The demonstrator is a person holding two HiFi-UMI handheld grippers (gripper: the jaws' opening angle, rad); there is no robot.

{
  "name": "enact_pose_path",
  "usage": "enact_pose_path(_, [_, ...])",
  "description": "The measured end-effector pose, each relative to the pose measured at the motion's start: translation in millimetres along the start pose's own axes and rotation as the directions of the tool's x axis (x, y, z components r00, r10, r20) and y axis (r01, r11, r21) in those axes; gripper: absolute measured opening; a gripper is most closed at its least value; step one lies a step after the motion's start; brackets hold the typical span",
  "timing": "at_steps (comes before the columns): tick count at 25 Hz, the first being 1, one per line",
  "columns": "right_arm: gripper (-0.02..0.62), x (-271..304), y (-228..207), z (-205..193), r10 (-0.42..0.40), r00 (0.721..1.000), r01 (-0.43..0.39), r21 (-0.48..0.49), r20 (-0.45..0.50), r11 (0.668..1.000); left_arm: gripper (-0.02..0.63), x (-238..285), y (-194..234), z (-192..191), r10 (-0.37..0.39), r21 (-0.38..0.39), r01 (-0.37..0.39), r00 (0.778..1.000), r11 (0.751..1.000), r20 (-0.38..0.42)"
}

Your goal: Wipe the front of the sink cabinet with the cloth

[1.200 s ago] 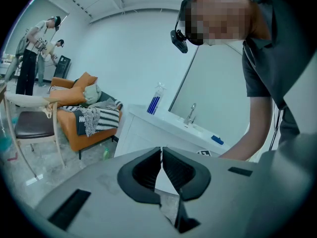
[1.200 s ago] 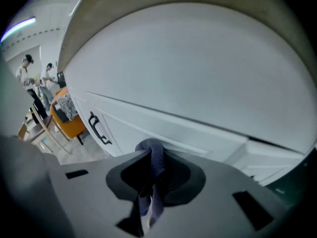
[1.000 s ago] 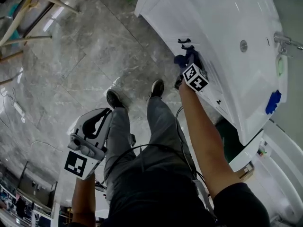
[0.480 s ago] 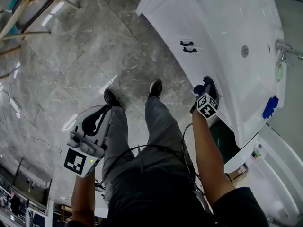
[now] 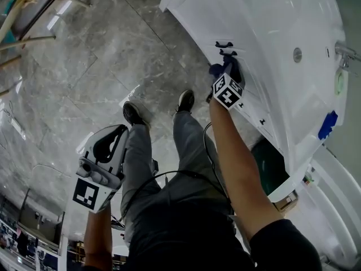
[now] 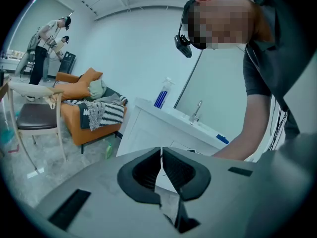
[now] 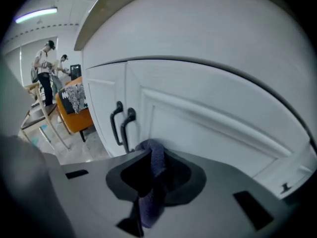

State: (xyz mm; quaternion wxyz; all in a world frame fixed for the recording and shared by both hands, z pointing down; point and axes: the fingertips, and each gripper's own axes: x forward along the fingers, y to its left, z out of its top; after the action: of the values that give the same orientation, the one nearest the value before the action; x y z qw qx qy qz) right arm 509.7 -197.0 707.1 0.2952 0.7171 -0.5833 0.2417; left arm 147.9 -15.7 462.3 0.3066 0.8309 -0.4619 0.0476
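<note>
By cabinet front (image 7: pixel 208 110), bunched blue cloth (image 7: pixel 157 160)

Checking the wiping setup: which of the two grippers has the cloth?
The right gripper, at the sink cabinet front: the dark blue cloth is pinched between its fingers. The left gripper is shut on nothing, held away from the cabinet.

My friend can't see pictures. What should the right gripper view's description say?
The right gripper is shut on a dark blue cloth, close up to the white cabinet front. Two black handles stand just left of the cloth.
</note>
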Motion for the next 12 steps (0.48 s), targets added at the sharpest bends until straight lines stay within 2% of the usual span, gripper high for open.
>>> enact_pose_path(2, [0.057, -13, -42, -14, -0.041, 0.999, 0.04, -0.017, -0.024, 0.999, 0.015, 3, -1, 0, -0.005, -0.005, 0.005, 1.0, 1.0, 0.01])
enact_pose_path(4, [0.057, -29, -80, -27, -0.061, 0.997, 0.058, -0.076, -0.047, 0.995, 0.015, 4, -1, 1, -0.008, -0.01, 0.009, 1.0, 1.0, 0.018])
enact_pose_path(7, [0.057, -40, -107, -38, -0.086, 0.995, 0.077, -0.139, -0.058, 0.987, 0.015, 6, 3, -1, -0.008, -0.022, 0.009, 1.0, 1.0, 0.022])
enact_pose_path(10, [0.057, -25, -89, -43, -0.102, 0.992, 0.098, -0.056, -0.072, 0.994, 0.015, 9, 7, -7, -0.002, -0.036, 0.002, 1.0, 0.999, 0.016])
enact_pose_path(12, [0.057, -4, -52, -37, -0.064, 0.996, 0.064, -0.009, -0.068, 0.998, 0.015, 11, 5, -9, -0.005, -0.038, 0.005, 1.0, 0.999, 0.009])
